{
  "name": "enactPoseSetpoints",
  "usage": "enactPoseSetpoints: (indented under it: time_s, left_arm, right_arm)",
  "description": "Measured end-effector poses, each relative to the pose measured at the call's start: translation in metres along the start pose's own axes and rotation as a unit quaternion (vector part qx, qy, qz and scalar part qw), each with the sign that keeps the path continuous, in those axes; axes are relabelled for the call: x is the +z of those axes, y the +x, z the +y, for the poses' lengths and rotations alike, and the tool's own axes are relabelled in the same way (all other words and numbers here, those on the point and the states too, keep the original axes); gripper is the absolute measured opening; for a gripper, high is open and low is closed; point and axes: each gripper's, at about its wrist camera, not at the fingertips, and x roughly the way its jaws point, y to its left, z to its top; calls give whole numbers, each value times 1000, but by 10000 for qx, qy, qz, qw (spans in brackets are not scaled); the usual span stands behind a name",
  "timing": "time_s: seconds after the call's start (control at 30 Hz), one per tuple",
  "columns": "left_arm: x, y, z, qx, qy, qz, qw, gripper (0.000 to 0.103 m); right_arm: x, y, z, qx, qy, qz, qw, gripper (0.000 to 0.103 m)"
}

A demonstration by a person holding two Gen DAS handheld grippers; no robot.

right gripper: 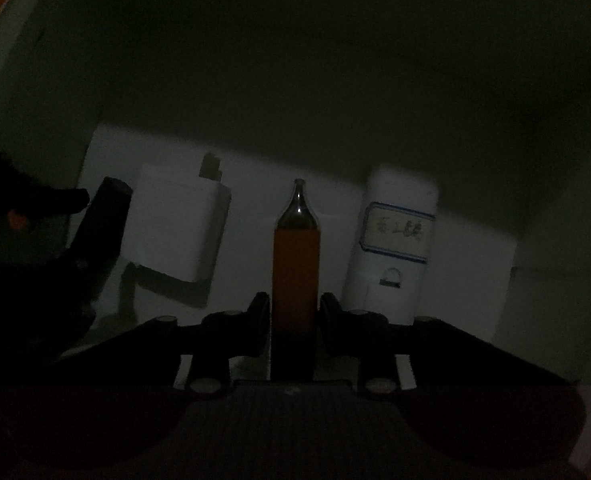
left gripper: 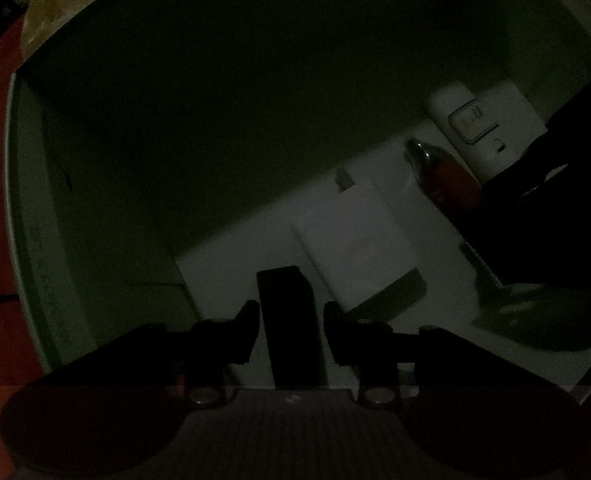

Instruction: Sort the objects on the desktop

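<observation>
Inside the dim box [left gripper: 27,208], a black block [left gripper: 289,320] sits between the left gripper [left gripper: 291,332]'s narrowly parted jaws and an orange-labelled vial [right gripper: 295,272] between the right gripper [right gripper: 294,320]'s, both seemingly released for sorting beside the white charger [right gripper: 179,224].

Both my views are very dark. The label on the white case [right gripper: 397,236] is too faint for me to read. The black block [left gripper: 291,328] hides its lower end behind my left gripper [left gripper: 291,330], and the orange vial [right gripper: 296,272] likewise behind the right gripper [right gripper: 295,320].
</observation>
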Motion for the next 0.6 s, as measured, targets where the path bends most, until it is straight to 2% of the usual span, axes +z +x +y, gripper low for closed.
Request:
enactPoseSetpoints:
  time_s: [0.07,0.13,0.17,0.2,0.23,0.27,0.3,0.5,0.6]
  left_arm:
    - [0,-3,-1,-15,47,-29,10000,42]
    - [-2,-10,-3,-56,86,-193,9998,54]
    - [-3,-16,-4,-172,61,-367,9992,70]
    - [-4,-23,-4,-276,38,-539,9982,78]
    - [-5,-30,-7,-246,32,-688,9973,80]
    - [-5,-37,-9,-199,16,-810,9965,93]
    - [-6,-44,-10,-164,-6,-935,9955,100]
    - [5,-89,0,-376,-418,-1505,9870,101]
    - [24,-106,10,-363,-742,-1776,9806,102]
  right_arm:
    - [0,-3,-2,84,82,6,9999,50]
    - [-2,-12,0,96,116,-76,9999,64]
    - [-3,-18,1,92,122,-156,9998,66]
    - [-3,-26,0,142,144,-255,9995,68]
    - [-3,-34,-1,209,170,-358,9990,68]
    - [-3,-43,-2,275,196,-462,9984,68]
    - [-2,-52,-4,349,233,-576,9975,69]
    - [9,-104,-14,626,507,-1226,9892,69]
    - [24,-123,-13,682,608,-1512,9843,70]
